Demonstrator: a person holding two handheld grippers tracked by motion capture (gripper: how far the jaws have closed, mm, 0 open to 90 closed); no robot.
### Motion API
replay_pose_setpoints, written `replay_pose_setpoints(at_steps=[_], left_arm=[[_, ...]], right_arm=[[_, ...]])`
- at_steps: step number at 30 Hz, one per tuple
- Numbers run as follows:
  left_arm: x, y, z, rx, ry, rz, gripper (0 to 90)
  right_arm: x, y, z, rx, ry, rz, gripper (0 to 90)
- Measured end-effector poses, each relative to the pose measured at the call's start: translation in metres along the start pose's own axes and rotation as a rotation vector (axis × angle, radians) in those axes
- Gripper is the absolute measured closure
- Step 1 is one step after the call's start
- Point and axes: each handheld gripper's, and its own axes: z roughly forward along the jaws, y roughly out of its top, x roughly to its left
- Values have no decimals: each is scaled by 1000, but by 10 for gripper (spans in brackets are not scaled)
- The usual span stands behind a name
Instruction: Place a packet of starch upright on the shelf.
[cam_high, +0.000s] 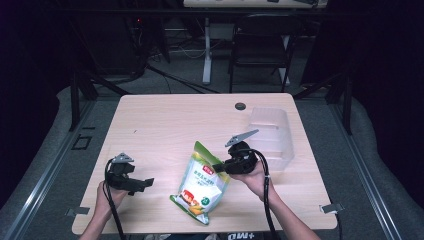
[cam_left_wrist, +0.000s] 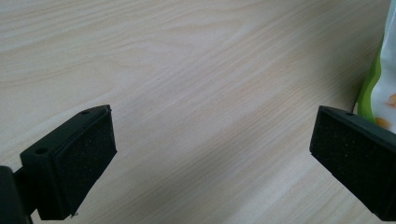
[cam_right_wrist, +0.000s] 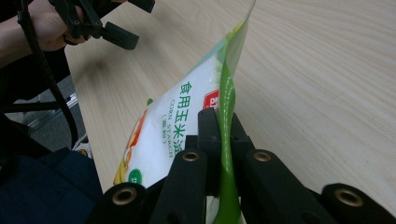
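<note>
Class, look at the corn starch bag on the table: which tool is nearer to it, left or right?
Right. The right tool is clamped on the corn starch bag edge; the left tool hangs open beside it, apart.

A pale wooden table (cam_high: 165, 120) carries a starch bag (cam_high: 200, 187) and a clear plastic container (cam_high: 272, 135).

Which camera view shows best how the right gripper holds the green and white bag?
The right gripper view: the right gripper is shut on the green edge of the bag, seen close. The high view shows the whole bag on the table, but the grip is small. The left gripper view shows a strip of the bag.
</note>
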Motion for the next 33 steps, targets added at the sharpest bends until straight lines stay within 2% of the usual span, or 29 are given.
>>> replay_pose_setpoints(at_steps=[8, 24, 27, 33], left_arm=[[0, 1, 0, 8, -1, 4, 4], [-1, 1, 0, 1, 3, 8, 4], [-1, 2, -1, -6, 5, 6, 4], [-2, 2, -1, -6, 4, 12, 4]], right_arm=[[8, 5, -6, 5, -11, -37, 897], [19, 14, -15, -7, -22, -79, 900], [20, 16, -15, 6, -48, -92, 900], [23, 21, -19, 14, -47, -106, 900]])
